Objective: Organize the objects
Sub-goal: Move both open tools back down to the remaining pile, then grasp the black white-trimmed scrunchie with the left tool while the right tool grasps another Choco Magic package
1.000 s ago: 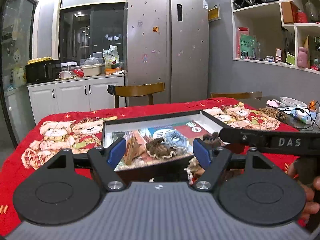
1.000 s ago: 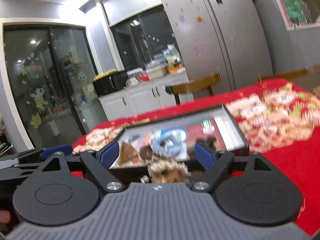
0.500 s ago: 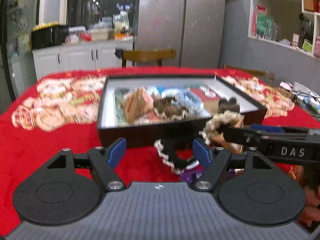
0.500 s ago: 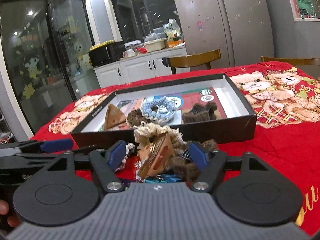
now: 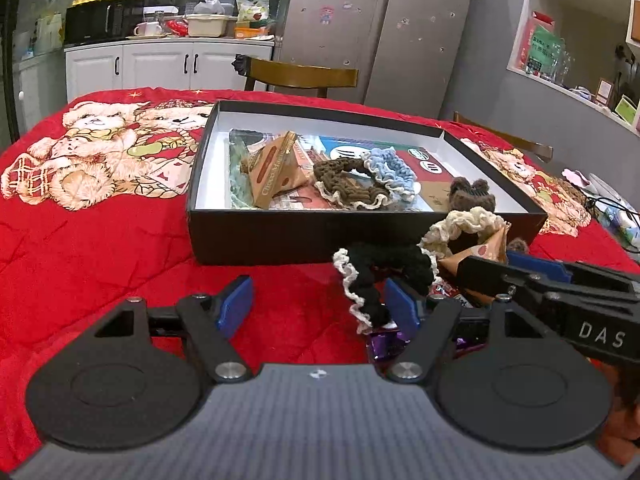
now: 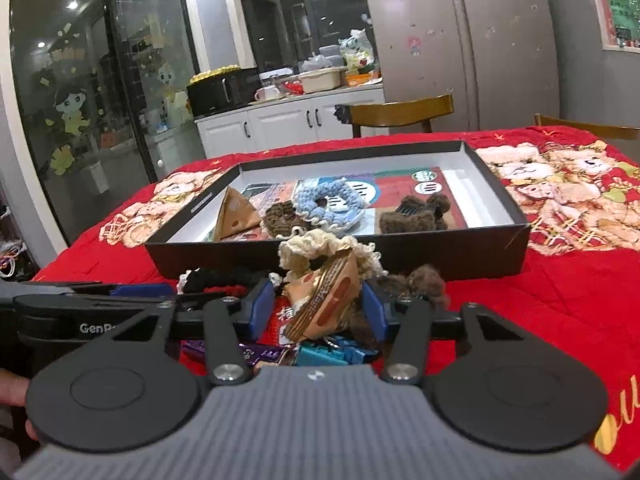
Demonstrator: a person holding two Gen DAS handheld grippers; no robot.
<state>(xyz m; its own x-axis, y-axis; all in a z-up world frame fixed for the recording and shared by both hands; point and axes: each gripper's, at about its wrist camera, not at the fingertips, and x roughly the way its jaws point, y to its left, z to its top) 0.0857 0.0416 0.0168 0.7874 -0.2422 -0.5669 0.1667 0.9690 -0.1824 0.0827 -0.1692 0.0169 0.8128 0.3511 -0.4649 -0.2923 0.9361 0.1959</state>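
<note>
A black box [image 5: 280, 236] with a white inside sits on the red cloth and holds a brown triangular snack pack [image 5: 276, 168], a brown scrunchie [image 5: 344, 184], a blue scrunchie [image 5: 390, 170] and a brown furry clip [image 5: 470, 196]. In front of it lies a pile: a black scrunchie [image 5: 384, 268], a cream scrunchie [image 6: 316, 246], a second triangular pack [image 6: 324, 300] and purple wrappers [image 6: 256, 354]. My left gripper [image 5: 318, 306] is open over bare cloth, its right finger beside the black scrunchie. My right gripper [image 6: 318, 306] is open, its fingers on either side of the triangular pack.
The box also shows in the right wrist view [image 6: 460, 256]. Wooden chairs [image 5: 300, 76] stand behind the table. Cables and small items [image 5: 608, 200] lie at the table's right edge. A fridge [image 5: 380, 28] and white cabinets [image 5: 160, 64] are at the back.
Both grippers have dropped toward the pile in front of the box. The right gripper's fingers have narrowed around the triangular pack. The left gripper stays wide open.
</note>
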